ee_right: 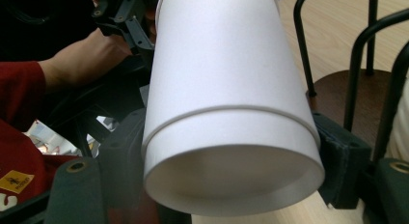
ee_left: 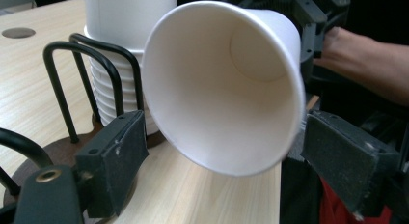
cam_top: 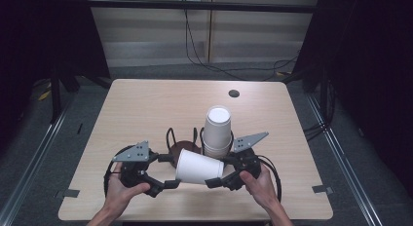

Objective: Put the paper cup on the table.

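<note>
A white paper cup [cam_top: 198, 167] lies sideways, empty, clamped at its base by the right gripper [cam_top: 214, 181]; the left gripper [cam_top: 171, 183] stands open around its rim. Behind, a stack of white cups [cam_top: 216, 131] sits in a black wire holder [cam_top: 182, 141] on the light wooden table [cam_top: 146, 104].

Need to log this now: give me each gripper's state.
Left gripper: open, jaws at either side of the cup's rim, not pressing.
Right gripper: shut on the white paper cup, gripping near its base.

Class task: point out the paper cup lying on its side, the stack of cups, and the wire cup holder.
sideways paper cup [cam_top: 197, 166], high view, middle of its side wall
stack of cups [cam_top: 217, 130], high view, side of the top cup
wire cup holder [ee_left: 60, 74], left gripper view, black wire loop
</note>
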Demonstrator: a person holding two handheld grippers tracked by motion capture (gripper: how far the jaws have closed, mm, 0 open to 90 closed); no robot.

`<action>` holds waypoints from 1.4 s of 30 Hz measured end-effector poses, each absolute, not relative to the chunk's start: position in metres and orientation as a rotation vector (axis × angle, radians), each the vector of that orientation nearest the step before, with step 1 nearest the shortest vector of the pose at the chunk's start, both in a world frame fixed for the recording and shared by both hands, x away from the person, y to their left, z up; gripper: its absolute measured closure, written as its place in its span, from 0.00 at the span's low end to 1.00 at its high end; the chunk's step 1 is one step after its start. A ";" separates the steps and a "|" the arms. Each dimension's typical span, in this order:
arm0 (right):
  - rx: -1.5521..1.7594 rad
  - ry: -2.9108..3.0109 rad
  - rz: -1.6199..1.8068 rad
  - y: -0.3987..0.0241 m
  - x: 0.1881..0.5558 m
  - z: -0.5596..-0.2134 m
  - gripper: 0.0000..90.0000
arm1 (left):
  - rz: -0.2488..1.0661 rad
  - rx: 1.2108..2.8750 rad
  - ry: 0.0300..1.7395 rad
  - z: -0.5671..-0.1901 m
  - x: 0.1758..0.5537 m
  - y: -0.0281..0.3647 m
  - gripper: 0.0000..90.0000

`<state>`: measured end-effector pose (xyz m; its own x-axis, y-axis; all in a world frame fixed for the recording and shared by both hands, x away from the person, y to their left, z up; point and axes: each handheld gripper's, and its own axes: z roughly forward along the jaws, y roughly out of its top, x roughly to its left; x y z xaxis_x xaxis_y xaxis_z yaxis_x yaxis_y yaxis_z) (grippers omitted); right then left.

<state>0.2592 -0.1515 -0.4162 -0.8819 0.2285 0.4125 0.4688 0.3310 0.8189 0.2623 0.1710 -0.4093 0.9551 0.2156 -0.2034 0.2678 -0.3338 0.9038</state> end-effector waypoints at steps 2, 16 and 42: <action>-0.622 -2.364 -1.581 -0.151 0.259 -0.416 0.28 | -0.066 1.910 0.360 -0.409 0.264 0.170 0.17; -0.553 -2.355 -1.578 -0.142 0.257 -0.414 0.29 | -0.084 1.905 0.332 -0.409 0.263 0.159 0.00; -0.519 -2.374 -1.535 -0.132 0.258 -0.418 0.27 | -0.178 1.878 0.268 -0.415 0.265 0.153 0.13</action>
